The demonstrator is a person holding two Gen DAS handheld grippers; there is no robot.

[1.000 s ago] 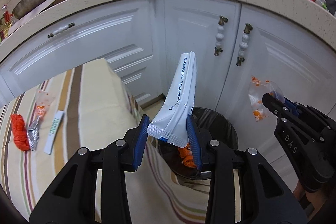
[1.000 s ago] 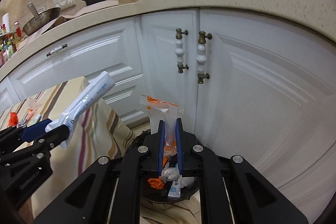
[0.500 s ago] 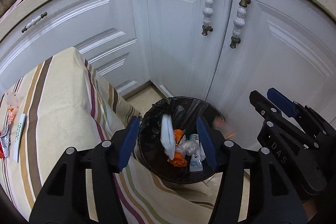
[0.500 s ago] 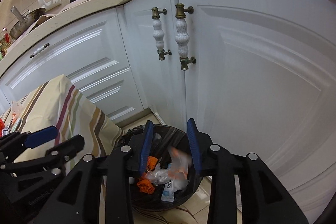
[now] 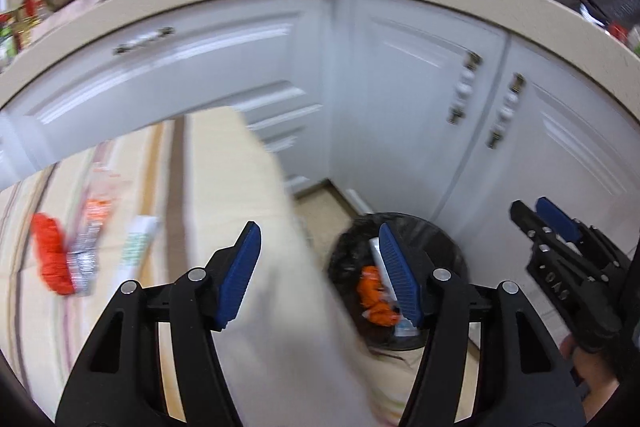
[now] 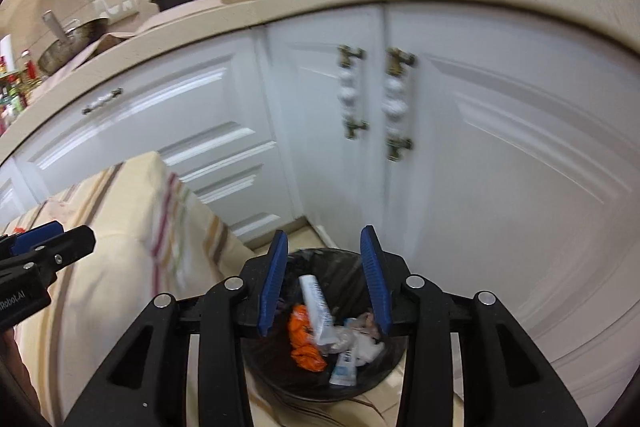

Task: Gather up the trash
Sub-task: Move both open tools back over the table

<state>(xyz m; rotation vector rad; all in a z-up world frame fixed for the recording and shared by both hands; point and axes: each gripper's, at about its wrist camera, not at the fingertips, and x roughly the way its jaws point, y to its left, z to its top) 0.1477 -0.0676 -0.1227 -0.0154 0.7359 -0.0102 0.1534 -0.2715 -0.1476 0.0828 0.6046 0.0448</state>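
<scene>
**Black bin holds dropped wrappers**

Black-lined, the bin (image 6: 320,331) was seen below the right gripper (image 6: 326,281), jaws opening, nothing between them. A white packet (image 6: 316,307) and orange scraps (image 6: 306,341) lay inside. The left gripper (image 5: 320,275) was likewise opening, empty, over the striped tablecloth's (image 5: 224,163) corner, more trash (image 5: 50,255) left there.

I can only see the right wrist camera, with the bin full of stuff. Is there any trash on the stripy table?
Observer: Yes. The left wrist view shows an orange bundle lying on the striped tablecloth.
Operator: Only that?
Observer: No, a silver wrapper lies right beside it, though the picture is blurry there.
Operator: Is the left gripper holding anything?
Observer: No. The left gripper has its jaws opening, with nothing between them.
</scene>
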